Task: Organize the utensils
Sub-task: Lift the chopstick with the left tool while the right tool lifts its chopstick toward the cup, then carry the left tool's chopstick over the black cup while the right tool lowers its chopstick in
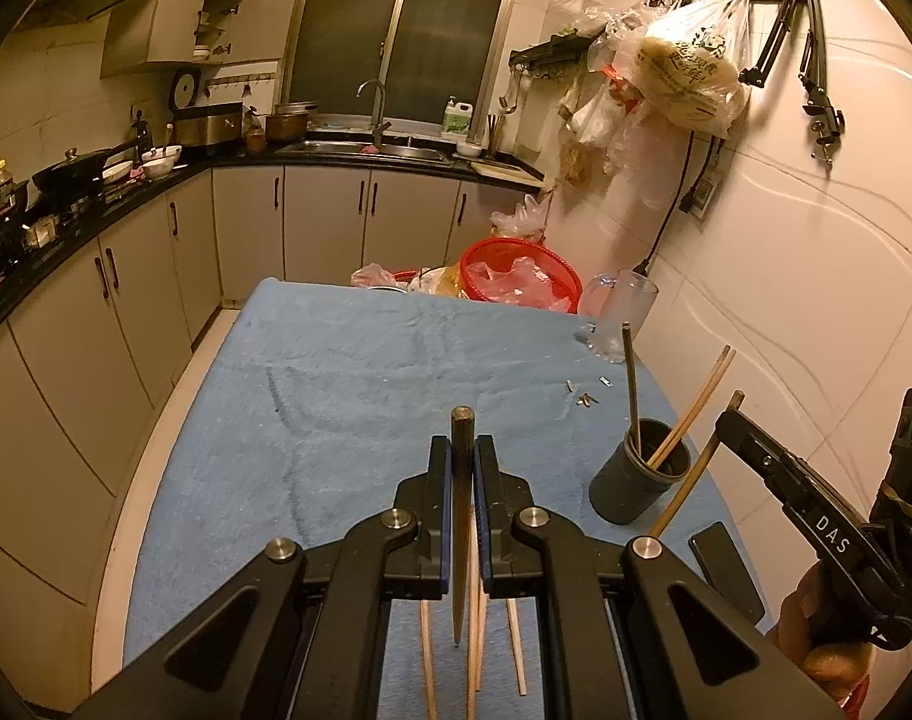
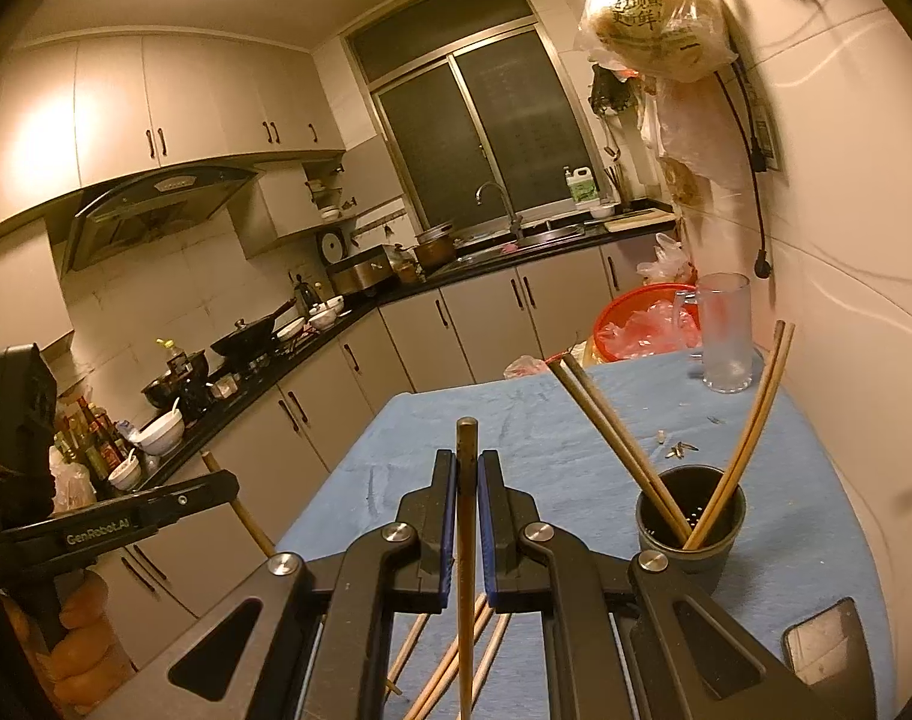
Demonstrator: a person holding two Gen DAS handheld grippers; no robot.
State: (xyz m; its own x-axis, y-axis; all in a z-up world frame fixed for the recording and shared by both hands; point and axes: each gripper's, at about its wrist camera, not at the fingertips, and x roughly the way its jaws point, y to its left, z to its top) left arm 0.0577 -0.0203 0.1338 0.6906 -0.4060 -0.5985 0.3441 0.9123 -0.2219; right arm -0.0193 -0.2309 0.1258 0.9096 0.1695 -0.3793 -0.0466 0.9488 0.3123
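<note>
At six o'clock of the left wrist view, the left gripper (image 1: 463, 450) pinches a dark tapered chopstick (image 1: 461, 516); a dark cylindrical holder cup (image 1: 639, 474) stands at four o'clock on the blue cloth table (image 1: 336, 390). From the right wrist view, the right gripper (image 2: 468, 468) clamps a brown wooden chopstick (image 2: 466, 540), holder at four o'clock.

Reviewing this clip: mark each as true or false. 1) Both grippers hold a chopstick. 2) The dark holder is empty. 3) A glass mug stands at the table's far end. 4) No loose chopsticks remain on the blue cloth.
1) True: the left gripper and the right gripper are each shut on a chopstick.
2) False: the dark holder already has chopsticks in it.
3) True: glass mug.
4) False: loose chopsticks lie on the blue cloth.
</note>
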